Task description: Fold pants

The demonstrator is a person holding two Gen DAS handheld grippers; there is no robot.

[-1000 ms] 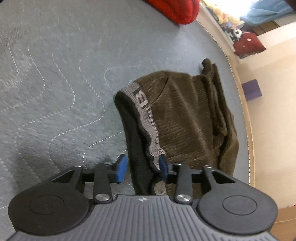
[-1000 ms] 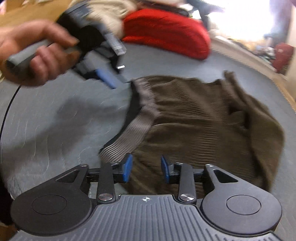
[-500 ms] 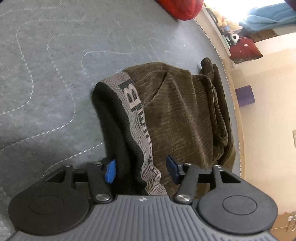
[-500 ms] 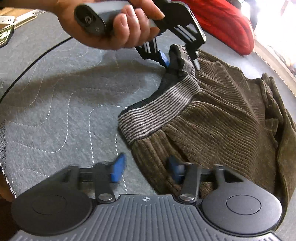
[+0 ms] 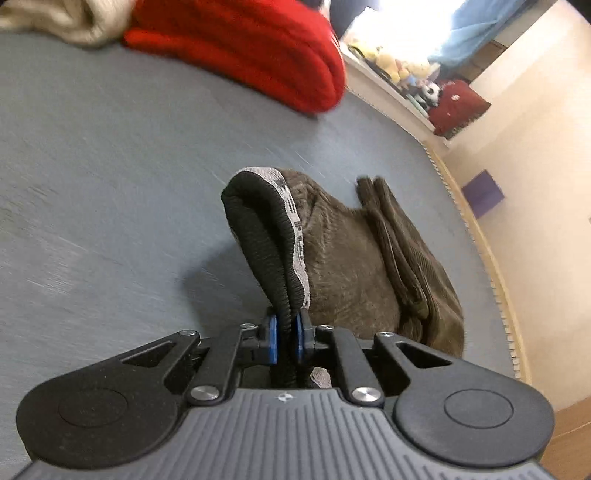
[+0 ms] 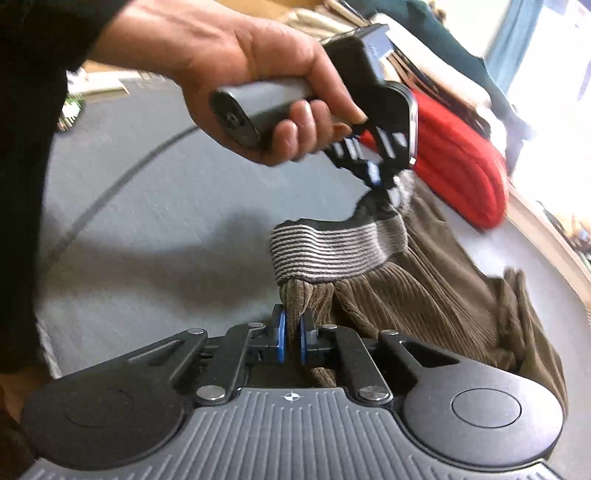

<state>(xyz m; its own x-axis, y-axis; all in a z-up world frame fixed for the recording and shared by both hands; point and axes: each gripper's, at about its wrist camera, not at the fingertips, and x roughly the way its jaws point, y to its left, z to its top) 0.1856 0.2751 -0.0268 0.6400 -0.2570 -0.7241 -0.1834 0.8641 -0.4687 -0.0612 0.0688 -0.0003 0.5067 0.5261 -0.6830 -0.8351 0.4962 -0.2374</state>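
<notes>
Grey quilted mat (image 5: 110,155) under everything, blurred with motion; wavy stitch lines faint. Far edge: one cream knit (image 5: 55,18) at left, one red folded knit (image 5: 240,51) just beside it. Right of mat: beige floor, one purple block (image 5: 482,192), shelf with soft toys, blue fabric by bright window. No containers visible.

One pair of brown corduroy pants (image 5: 351,266), folded, mid-mat, waist end lifted off surface, leg ends trailing right on mat. Grey striped waistband (image 6: 332,247) hanging between two pinch points.

Two grippers. Left gripper (image 5: 286,338): jaws closing, blue pads pressed on black inner edge of waistband, fabric pinched between. Seen also from right wrist view, held in a hand (image 6: 258,74), black sleeve at left, tips biting waistband's far corner. Right gripper (image 6: 291,339): jaws closing, pads squeezing a bunch of brown corduroy just below waistband's near corner.
</notes>
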